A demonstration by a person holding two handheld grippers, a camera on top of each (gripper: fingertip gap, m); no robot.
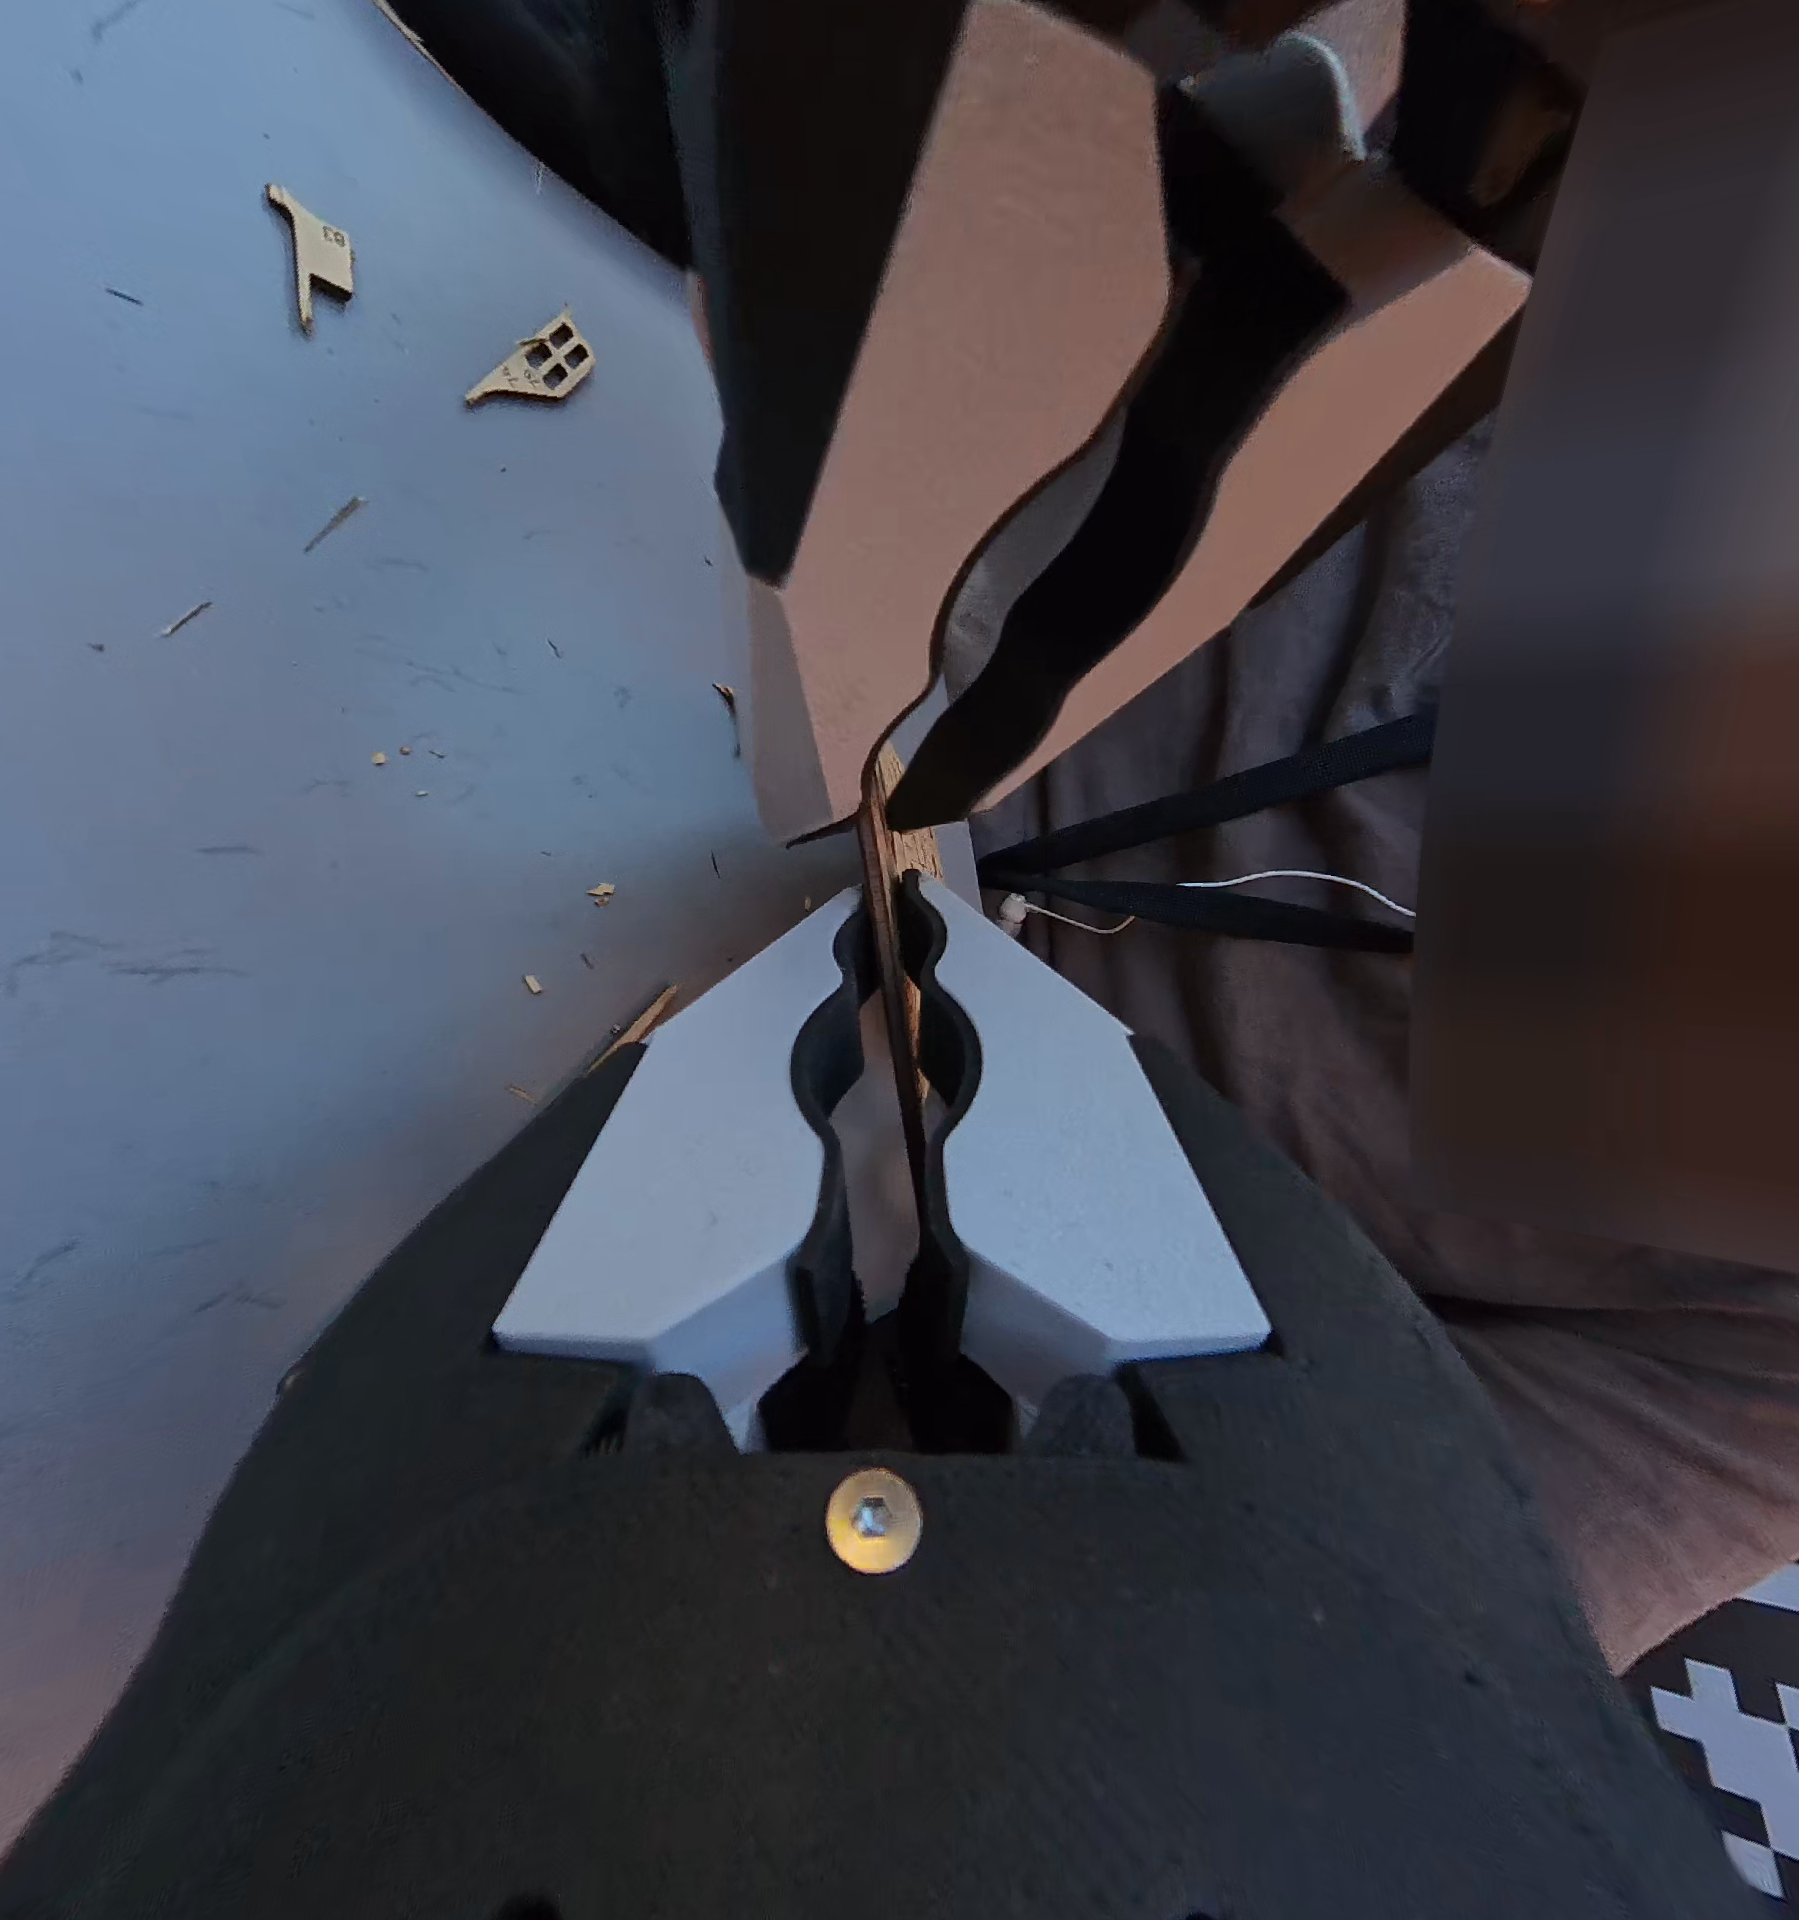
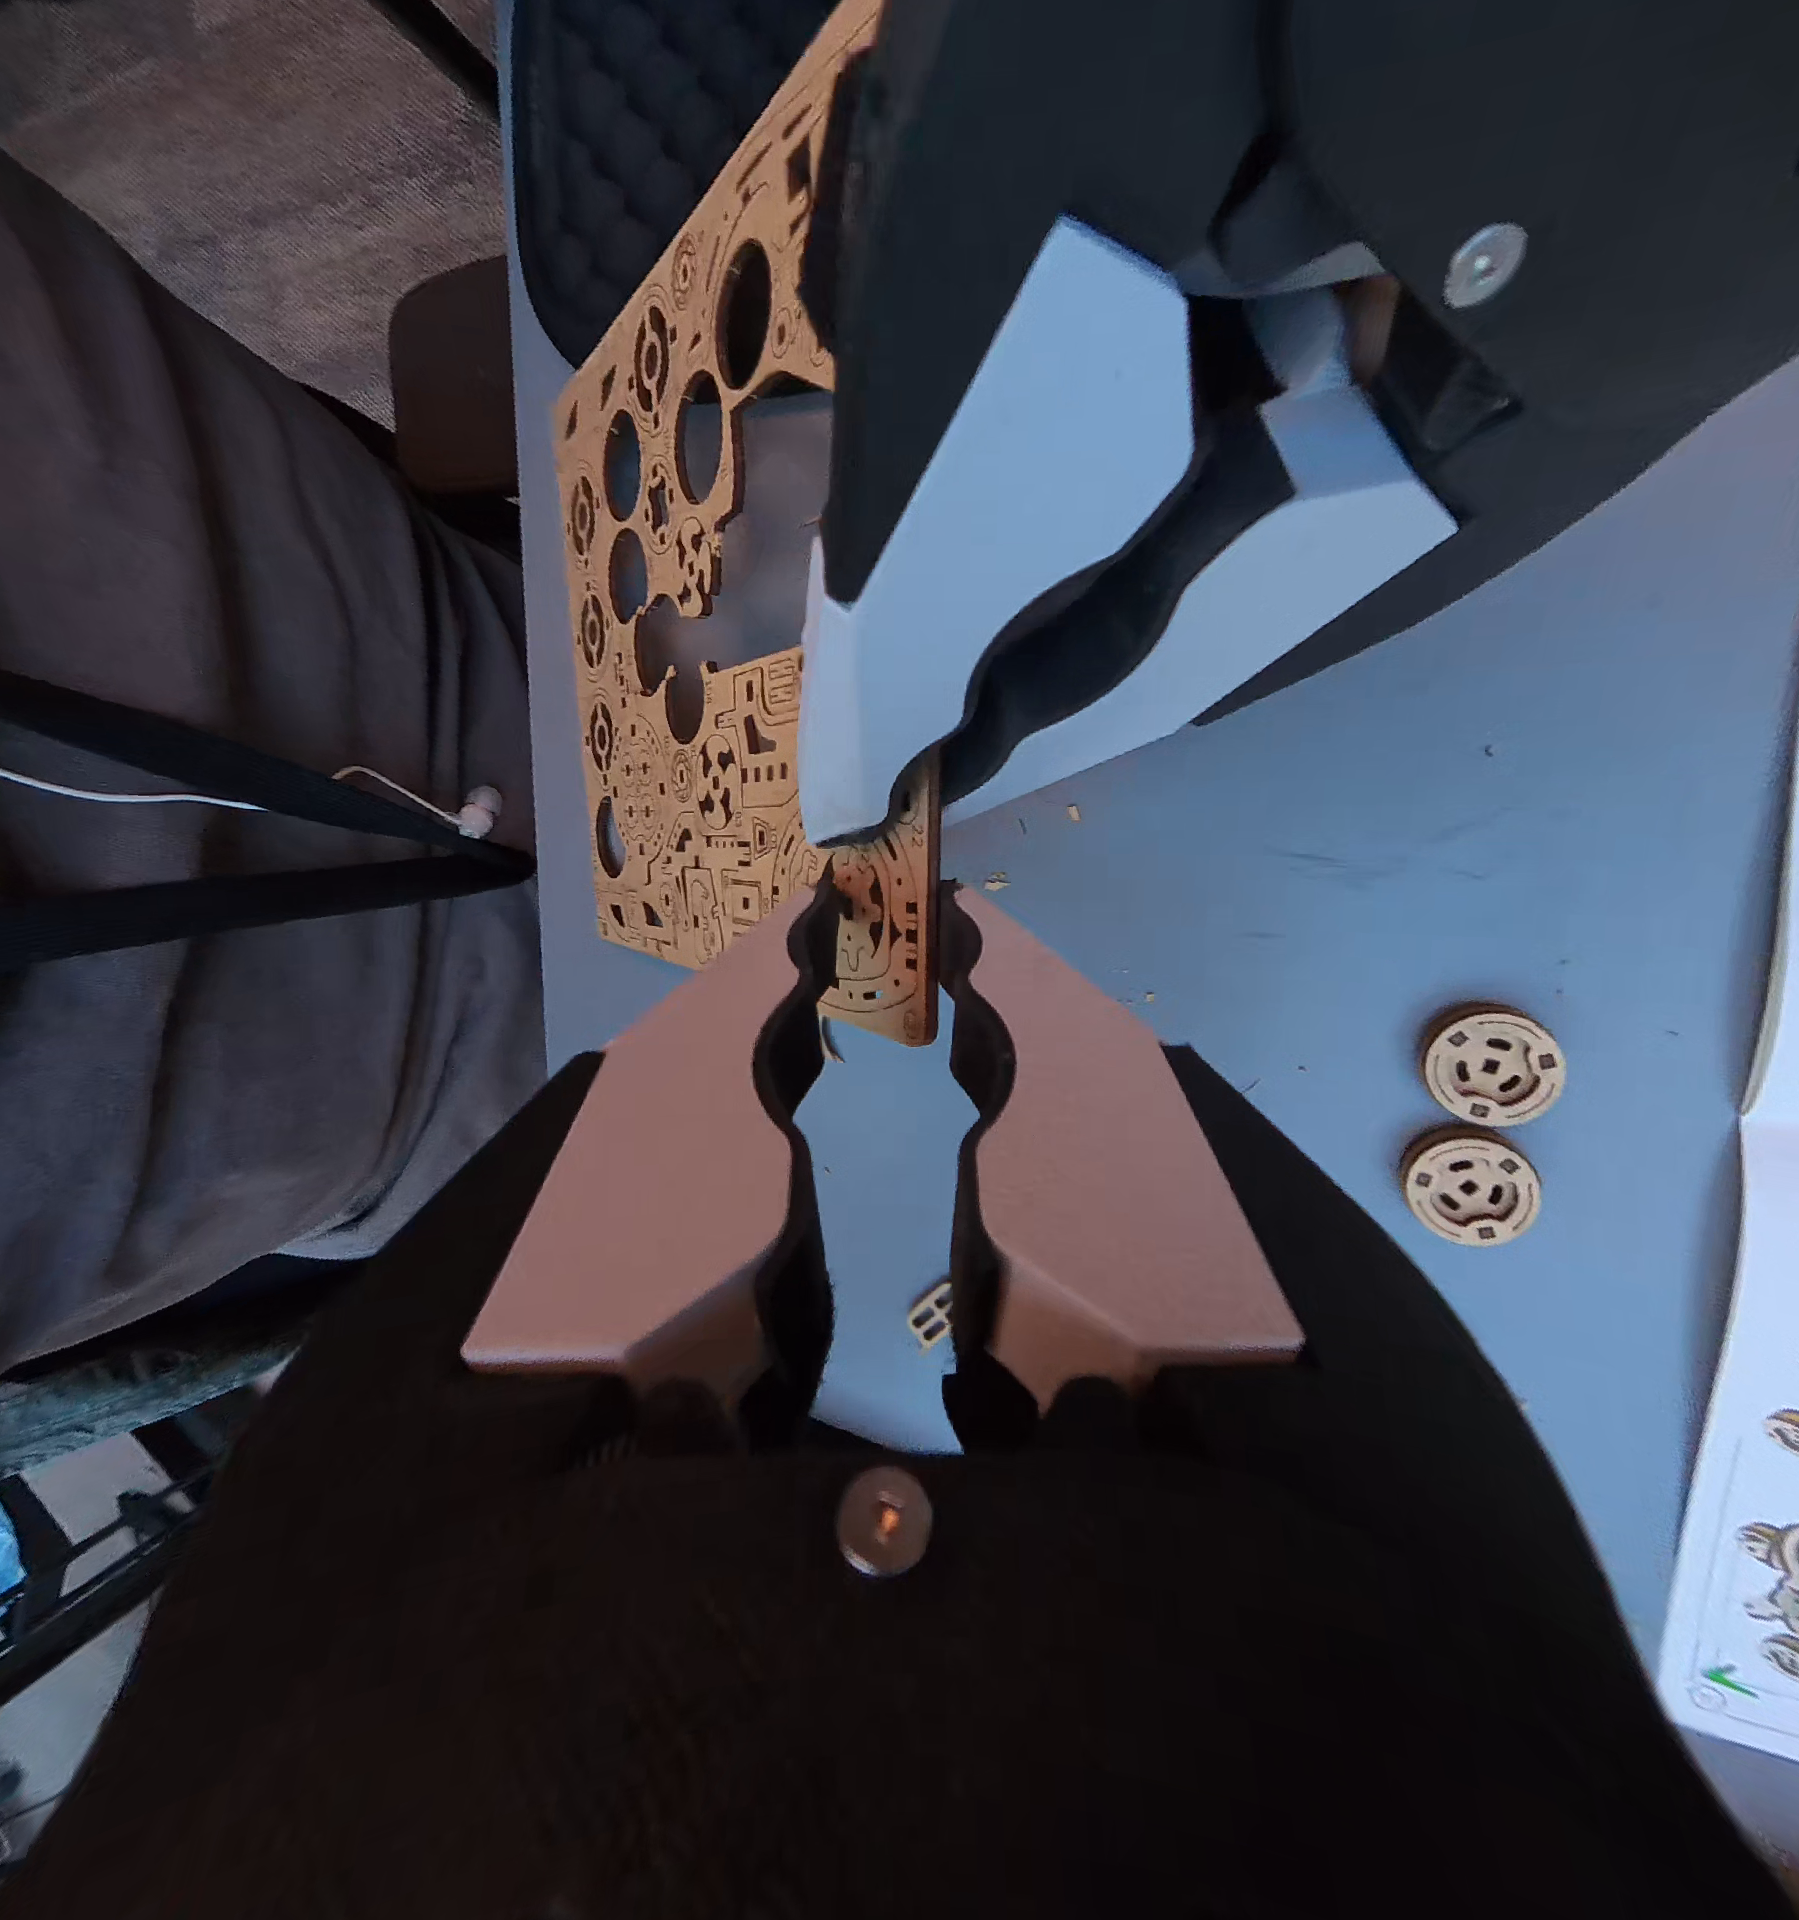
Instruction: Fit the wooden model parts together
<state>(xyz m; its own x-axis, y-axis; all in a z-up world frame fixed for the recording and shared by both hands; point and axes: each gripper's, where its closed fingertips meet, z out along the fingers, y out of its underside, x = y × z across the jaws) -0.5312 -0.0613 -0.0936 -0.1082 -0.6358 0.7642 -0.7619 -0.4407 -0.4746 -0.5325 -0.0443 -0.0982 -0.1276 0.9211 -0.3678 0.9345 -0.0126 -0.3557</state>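
Note:
A small flat engraved wooden part hangs above the blue-grey table between both grippers. My left gripper, with white fingers, is shut on the part's faces; there the part shows edge-on. In the right wrist view the left gripper reaches down from above and pinches the part's top. My right gripper, with pink-brown fingers, has its pads against the part's two side edges. In the left wrist view the right gripper comes down from above onto the part.
A laser-cut wooden sheet with many holes lies at the table's left edge. Two round wooden discs lie beside a paper instruction sheet. Loose small parts and splinters lie on the table. A person's grey-brown clothing borders the table. My left and right fingertips are right by each other.

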